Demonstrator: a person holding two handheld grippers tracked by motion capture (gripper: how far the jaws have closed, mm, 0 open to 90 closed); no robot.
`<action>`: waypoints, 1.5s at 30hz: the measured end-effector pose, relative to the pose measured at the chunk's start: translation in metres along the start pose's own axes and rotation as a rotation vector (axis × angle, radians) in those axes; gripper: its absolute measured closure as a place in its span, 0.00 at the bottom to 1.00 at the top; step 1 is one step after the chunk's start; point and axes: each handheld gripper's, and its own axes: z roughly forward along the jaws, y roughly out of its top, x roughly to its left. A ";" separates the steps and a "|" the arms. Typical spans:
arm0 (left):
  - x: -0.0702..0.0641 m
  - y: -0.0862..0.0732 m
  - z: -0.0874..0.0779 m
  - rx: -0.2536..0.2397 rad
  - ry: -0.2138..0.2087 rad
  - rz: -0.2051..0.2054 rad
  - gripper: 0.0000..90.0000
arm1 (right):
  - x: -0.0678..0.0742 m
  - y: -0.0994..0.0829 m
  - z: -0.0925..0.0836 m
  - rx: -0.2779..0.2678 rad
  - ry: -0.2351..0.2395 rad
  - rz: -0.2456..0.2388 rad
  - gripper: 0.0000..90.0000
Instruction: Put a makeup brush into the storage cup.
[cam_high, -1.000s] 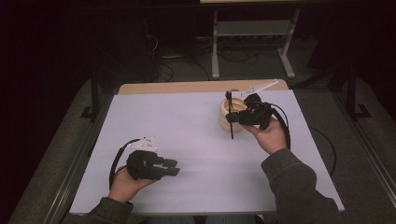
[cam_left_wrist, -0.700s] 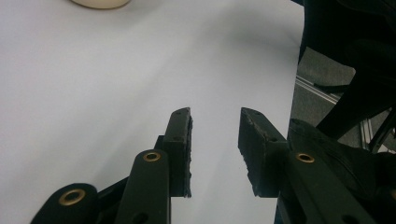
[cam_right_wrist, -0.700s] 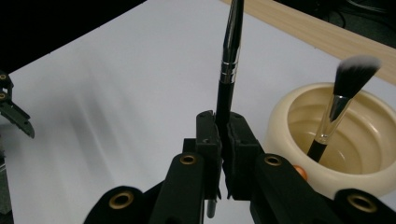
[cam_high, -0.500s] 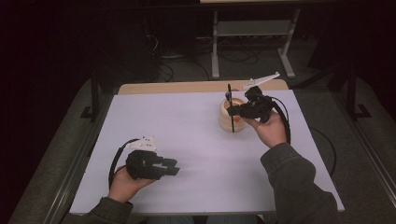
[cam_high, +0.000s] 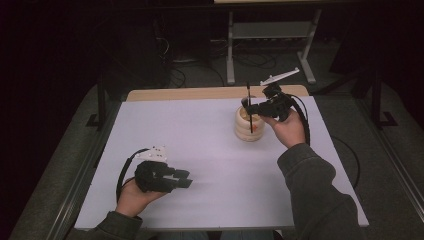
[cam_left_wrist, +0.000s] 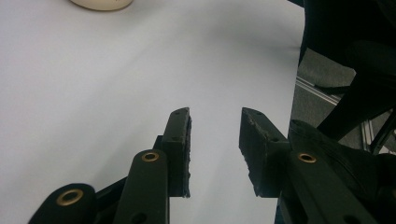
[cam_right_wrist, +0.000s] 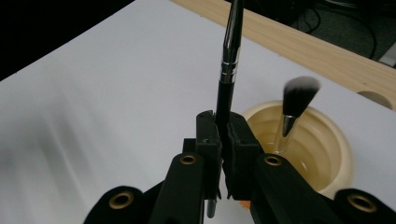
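Observation:
A cream ribbed cup (cam_high: 249, 127) stands on the white table cover at the far right. In the right gripper view the cup (cam_right_wrist: 322, 154) holds a make-up brush (cam_right_wrist: 299, 93) with pale-tipped bristles pointing up. My right gripper (cam_high: 251, 107) hovers just above the cup's left rim. This right gripper (cam_right_wrist: 226, 123) is shut on a thin black brush handle (cam_right_wrist: 229, 60), held nearly upright. My left gripper (cam_high: 184, 179) rests low near the table's front left. In its own view the left gripper (cam_left_wrist: 215, 116) is open, with bare cover between its jaws.
A white cover (cam_high: 200, 145) spreads over most of the table, leaving a wooden strip (cam_high: 200, 93) bare along the far edge. Behind the table stand a metal frame (cam_high: 270, 35) and floor cables (cam_high: 180, 70). Dark carpet lies on both sides.
My right gripper has lifted the black brush slightly and carried it toward the far side, over the cup. The left gripper has stayed still.

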 end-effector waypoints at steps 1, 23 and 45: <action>0.000 0.000 0.000 -0.003 0.000 0.003 0.70 | -0.001 0.001 0.000 -0.004 -0.002 -0.003 0.94; 0.002 0.000 -0.004 -0.012 0.006 -0.001 0.69 | -0.018 0.034 0.002 -0.015 -0.077 0.029 0.94; 0.007 0.001 -0.001 -0.012 -0.005 -0.011 0.68 | -0.036 0.035 0.012 -0.044 -0.152 0.085 0.94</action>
